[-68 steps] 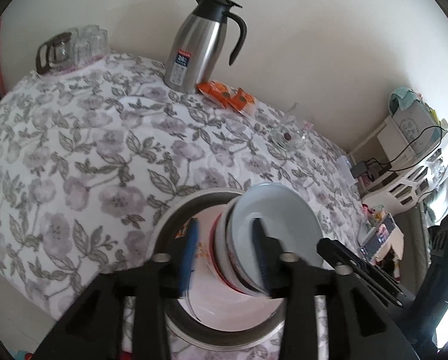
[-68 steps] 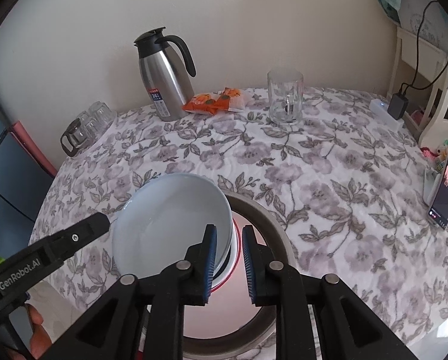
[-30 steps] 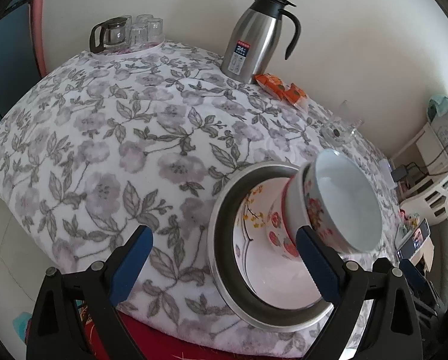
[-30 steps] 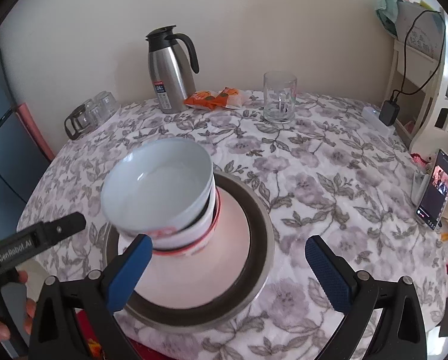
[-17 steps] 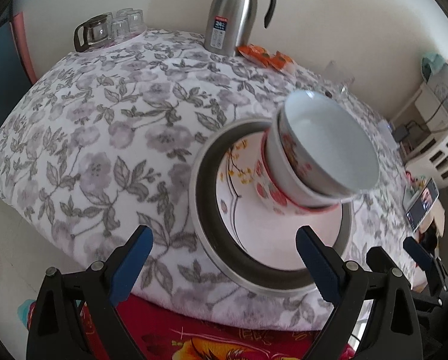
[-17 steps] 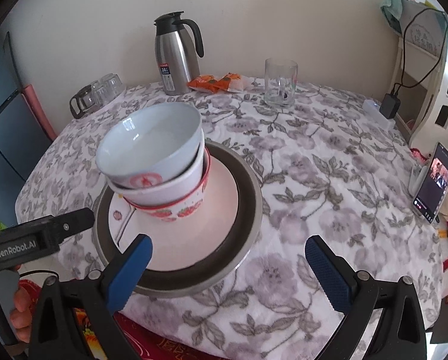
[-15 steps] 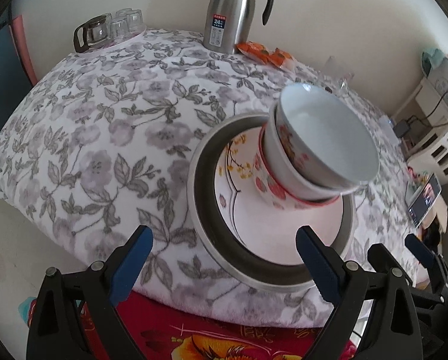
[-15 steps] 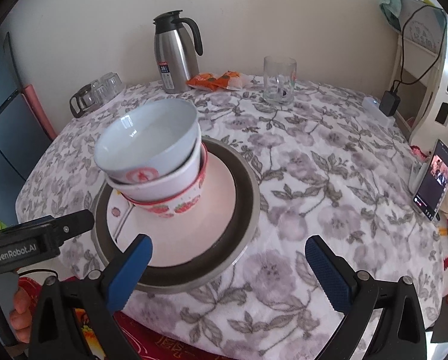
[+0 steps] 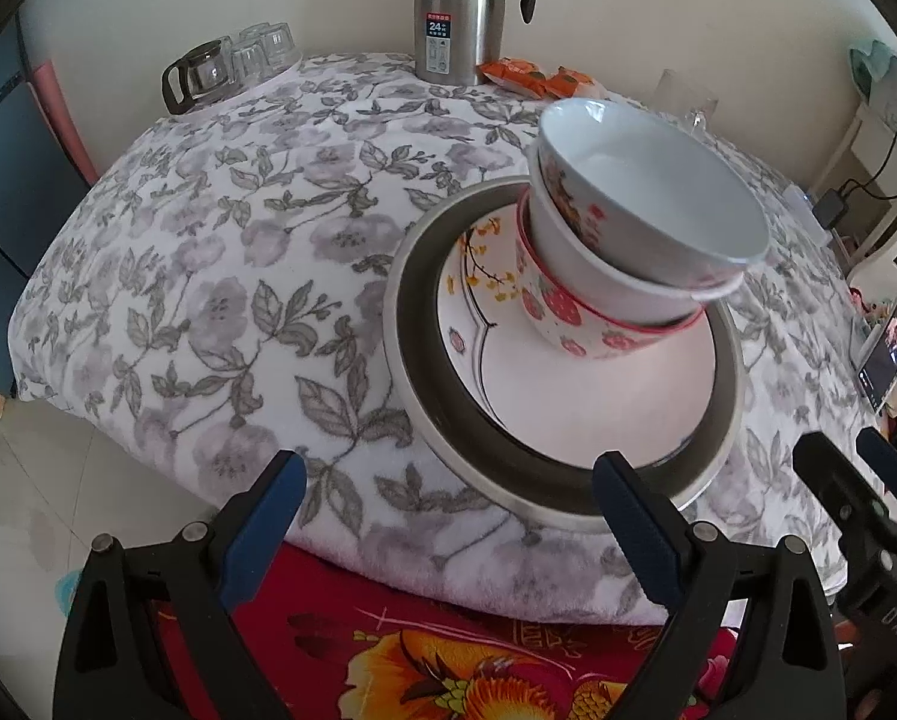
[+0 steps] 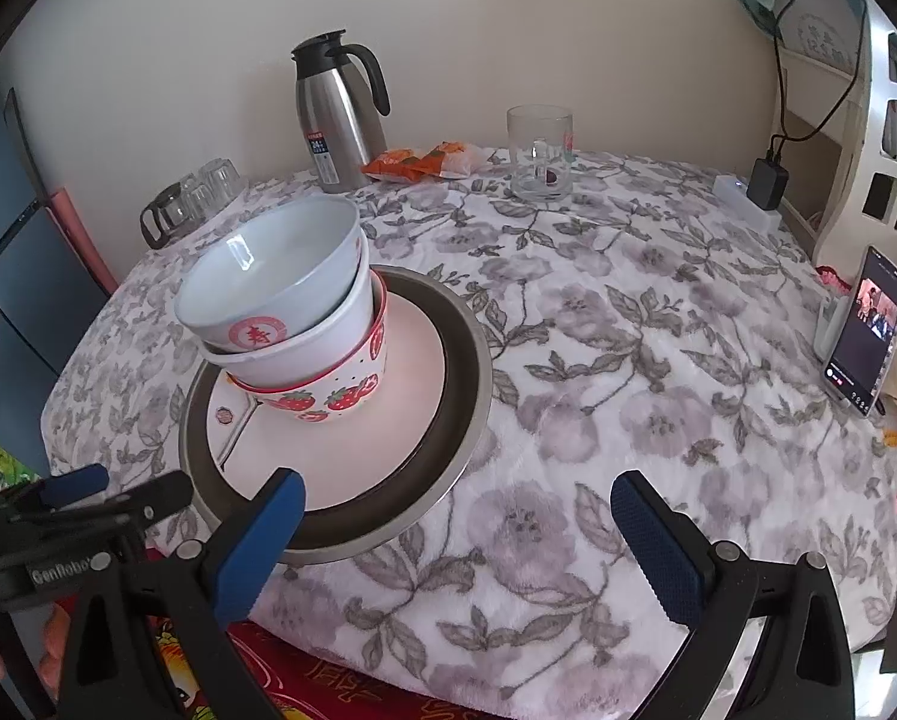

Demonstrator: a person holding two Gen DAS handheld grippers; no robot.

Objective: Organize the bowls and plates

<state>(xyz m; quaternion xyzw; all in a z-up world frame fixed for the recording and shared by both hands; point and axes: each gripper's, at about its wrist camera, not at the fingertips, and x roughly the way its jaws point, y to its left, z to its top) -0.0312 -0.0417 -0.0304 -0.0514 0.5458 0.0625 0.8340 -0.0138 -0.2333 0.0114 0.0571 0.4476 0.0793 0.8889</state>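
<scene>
Ceramic all the way up: three nested bowls [image 10: 286, 324] sit on a pink plate [image 10: 400, 396], which lies inside a wide metal basin [image 10: 460, 420] left of centre in the right view and right of centre in the left one, on the flowered tablecloth [image 10: 628, 360]. I judge the stack hard, glazed, slick, brittle and fairly heavy together. The top bowl [image 9: 646, 192] leans out of line, so I would not lift the pile by it. Better to pinch one rim wall at a time, or take the basin's lip from both sides. My left gripper [image 9: 448, 531] and right gripper [image 10: 466, 543] both hang low in frame at the near table edge, fingers spread wide, holding nothing, clear of the basin.
</scene>
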